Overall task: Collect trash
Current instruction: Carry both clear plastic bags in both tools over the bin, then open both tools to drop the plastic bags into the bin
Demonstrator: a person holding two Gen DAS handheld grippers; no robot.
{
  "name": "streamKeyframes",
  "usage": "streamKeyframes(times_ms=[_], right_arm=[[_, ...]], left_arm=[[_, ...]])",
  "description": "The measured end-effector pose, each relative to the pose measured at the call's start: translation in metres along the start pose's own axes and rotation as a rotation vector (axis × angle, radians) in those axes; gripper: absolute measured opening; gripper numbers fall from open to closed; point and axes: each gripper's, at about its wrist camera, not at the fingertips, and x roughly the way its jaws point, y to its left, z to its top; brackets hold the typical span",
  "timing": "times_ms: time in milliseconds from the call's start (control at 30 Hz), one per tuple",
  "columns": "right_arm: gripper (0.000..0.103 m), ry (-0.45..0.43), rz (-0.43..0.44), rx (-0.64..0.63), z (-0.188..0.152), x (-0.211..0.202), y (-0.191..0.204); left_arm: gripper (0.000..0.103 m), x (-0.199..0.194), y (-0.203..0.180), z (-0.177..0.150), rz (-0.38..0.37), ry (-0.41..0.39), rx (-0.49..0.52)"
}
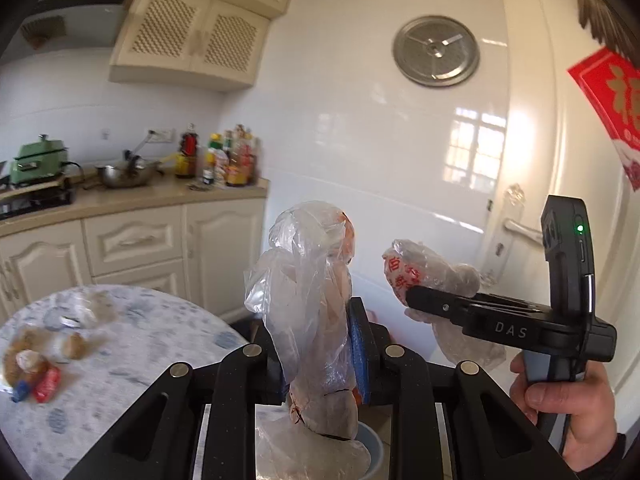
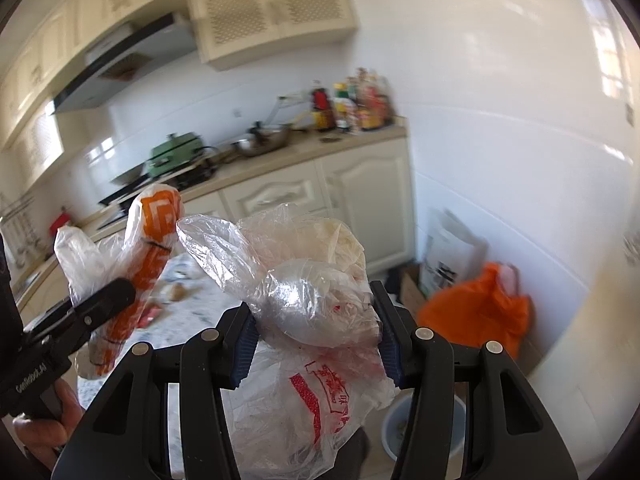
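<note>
My left gripper [image 1: 320, 344] is shut on a clear plastic bag with orange print [image 1: 312, 300], held upright in the air; the bag also shows in the right wrist view [image 2: 148, 248]. My right gripper [image 2: 316, 332] is shut on a crumpled clear bag with red print [image 2: 312, 300], which the left wrist view shows at the right [image 1: 428, 272]. A blue bin sits on the floor below [image 2: 404, 420], partly hidden by the grippers; it also shows in the left wrist view [image 1: 372, 444]. More scraps and wrappers [image 1: 36, 364] lie on the round table.
The round table with a patterned cloth [image 1: 152, 340] is at the left. A kitchen counter [image 1: 132, 196] with bottles, a bowl and a green cooker runs behind. An orange bag [image 2: 484, 312] and cardboard lie in the floor corner. A door [image 1: 532, 208] is at the right.
</note>
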Motion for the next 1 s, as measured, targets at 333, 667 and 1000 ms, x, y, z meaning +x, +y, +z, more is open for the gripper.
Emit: streamKeyframes(times_ms=[333,667,1000], right_arm=[[0.052,0.101,-0.130,0.174,-0.050,0.022,-0.108],[0.052,0.269,-0.175,0.352,-0.116,0.100,-0.193],[0.083,0.422,-0.206,0.513,-0.187,0.173,-0.251]], left_arm=[[0.021,0.110,-0.035,-0.049,-0.131,0.229,0.039],[0.020,0.236,-0.028,-0.111,-0.146,0.506,-0.003],[0.076,0.329,-0.044,-0.127,-0.040,0.664,0.009]])
